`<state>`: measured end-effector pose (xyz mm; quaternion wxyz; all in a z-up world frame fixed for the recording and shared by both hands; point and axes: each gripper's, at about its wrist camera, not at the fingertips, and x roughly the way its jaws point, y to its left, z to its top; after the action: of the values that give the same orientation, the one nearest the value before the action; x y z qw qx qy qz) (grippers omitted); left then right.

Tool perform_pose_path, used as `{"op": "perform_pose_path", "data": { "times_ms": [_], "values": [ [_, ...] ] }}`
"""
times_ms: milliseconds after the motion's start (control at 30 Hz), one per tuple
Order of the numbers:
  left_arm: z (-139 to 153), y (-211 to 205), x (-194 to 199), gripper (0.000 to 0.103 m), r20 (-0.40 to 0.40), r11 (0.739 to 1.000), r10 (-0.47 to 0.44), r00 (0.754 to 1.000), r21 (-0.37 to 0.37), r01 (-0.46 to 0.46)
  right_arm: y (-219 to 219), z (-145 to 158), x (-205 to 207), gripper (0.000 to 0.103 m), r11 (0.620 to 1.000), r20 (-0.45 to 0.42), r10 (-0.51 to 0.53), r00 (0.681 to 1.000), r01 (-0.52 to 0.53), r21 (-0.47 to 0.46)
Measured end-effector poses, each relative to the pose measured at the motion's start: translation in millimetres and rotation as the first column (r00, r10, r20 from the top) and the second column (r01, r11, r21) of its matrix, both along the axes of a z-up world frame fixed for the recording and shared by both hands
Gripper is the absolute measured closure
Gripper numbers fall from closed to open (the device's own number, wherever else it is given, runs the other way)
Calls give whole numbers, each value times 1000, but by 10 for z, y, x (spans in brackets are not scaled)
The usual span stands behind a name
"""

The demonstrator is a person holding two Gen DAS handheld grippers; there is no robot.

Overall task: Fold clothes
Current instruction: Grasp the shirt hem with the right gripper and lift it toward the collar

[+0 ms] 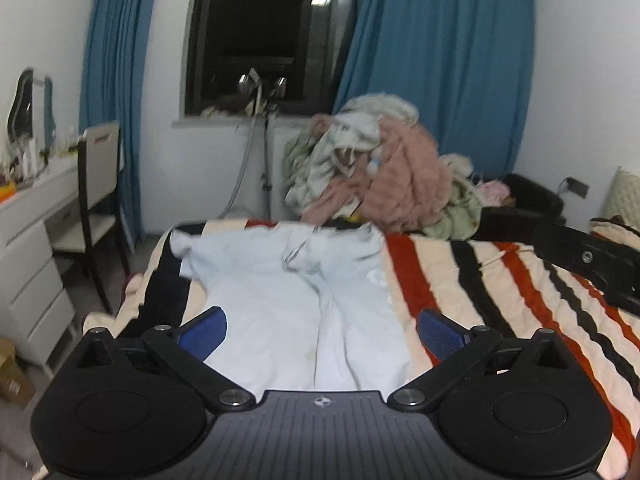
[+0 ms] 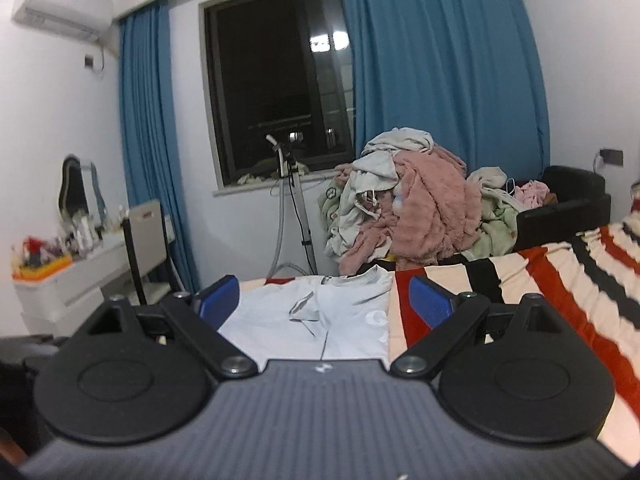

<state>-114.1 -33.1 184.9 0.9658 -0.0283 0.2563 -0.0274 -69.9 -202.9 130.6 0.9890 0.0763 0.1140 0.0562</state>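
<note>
A pale blue-white garment (image 1: 288, 304) lies spread on the striped blanket (image 1: 492, 292) of the bed, folded lengthwise with a seam down its middle. My left gripper (image 1: 320, 334) hovers above its near part, jaws wide apart, nothing between the blue pads (image 1: 204, 336). In the right wrist view the same garment (image 2: 320, 320) lies ahead and below. My right gripper (image 2: 324, 302) is raised over it with its blue pads (image 2: 430, 306) wide apart and empty. Part of the right gripper's black body (image 1: 592, 264) shows at the right edge of the left wrist view.
A heap of unfolded clothes (image 1: 376, 176) in pink, green and white is piled at the far end of the bed. A white dresser (image 1: 36, 240) with a mirror and a chair (image 1: 96, 200) stand left. Blue curtains (image 1: 440, 60) frame a dark window. A black seat (image 2: 568, 196) stands at the right.
</note>
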Motion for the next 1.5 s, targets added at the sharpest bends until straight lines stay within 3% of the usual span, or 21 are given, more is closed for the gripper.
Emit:
{"op": "perform_pose_path", "data": {
  "times_ms": [133, 233, 300, 400, 600, 733, 767, 800, 967, 1067, 1100, 1167, 1267, 1333, 1400, 1500],
  "values": [
    [10, 79, 203, 0, 63, 997, 61, 996, 42, -64, -33, 101, 339, 10, 999, -63, 40, 997, -38, 39],
    [-194, 117, 447, 0, 114, 994, 73, 991, 71, -82, -35, 59, 568, 10, 997, -95, 67, 993, -69, -19],
    [-383, 154, 627, 0, 108, 994, 71, 992, 73, -79, -35, -38, 713, 10, 995, -110, 68, 992, -76, -63],
    [-644, 273, 818, 0, 86, 998, 37, 996, 51, -42, -4, -257, 1075, 10, 991, -136, 105, 985, -115, -72],
    [-951, 847, 965, 0, 154, 997, 70, 986, 11, -73, 415, -825, 2049, 10, 977, -183, 170, 968, -189, -95],
    [-1257, 1389, 1217, 0, 154, 989, 115, 981, -107, -99, 1095, -1295, 2955, 12, 934, -267, 296, 917, -336, -122],
    [-1336, 1512, 1319, 0, 133, 984, 139, 981, -133, -121, 1309, -1419, 3159, 20, 910, -284, 339, 897, -389, -142],
    [-1415, 1635, 1421, 0, 113, 977, 162, 980, -159, -144, 1524, -1540, 3353, 24, 887, -296, 377, 877, -434, -157],
    [-1757, 2156, 1881, 0, 46, 936, 265, 963, -251, -245, 2622, -2081, 4100, 24, 782, -332, 495, 803, -578, -231],
    [-1904, 2401, 2018, 0, 49, 889, 385, 922, -286, -356, 3169, -2333, 4384, 24, 737, -345, 526, 777, -619, -270],
    [-1948, 2498, 2050, 0, 61, 867, 438, 897, -290, -404, 3294, -2393, 4477, 23, 733, -337, 529, 778, -620, -279],
    [-2035, 2685, 2105, 0, 62, 818, 525, 849, -315, -482, 3461, -2457, 4668, 23, 773, -292, 494, 819, -567, -285],
    [-2136, 2919, 2155, 0, 34, 761, 582, 813, -374, -529, 3601, -2517, 5035, 24, 842, -275, 420, 865, -484, -237],
    [-2160, 2967, 2155, 0, 48, 749, 606, 794, -370, -549, 3664, -2543, 5209, 44, 856, -298, 405, 864, -473, -210],
    [-2170, 2967, 2156, 0, 49, 743, 621, 782, -354, -568, 3710, -2503, 5221, 90, 856, -272, 398, 876, -461, -232],
    [-2167, 2887, 2163, 0, 60, 764, 604, 795, -329, -555, 3652, -2355, 5137, 97, 876, -205, 345, 916, -393, -279]
  ]
}}
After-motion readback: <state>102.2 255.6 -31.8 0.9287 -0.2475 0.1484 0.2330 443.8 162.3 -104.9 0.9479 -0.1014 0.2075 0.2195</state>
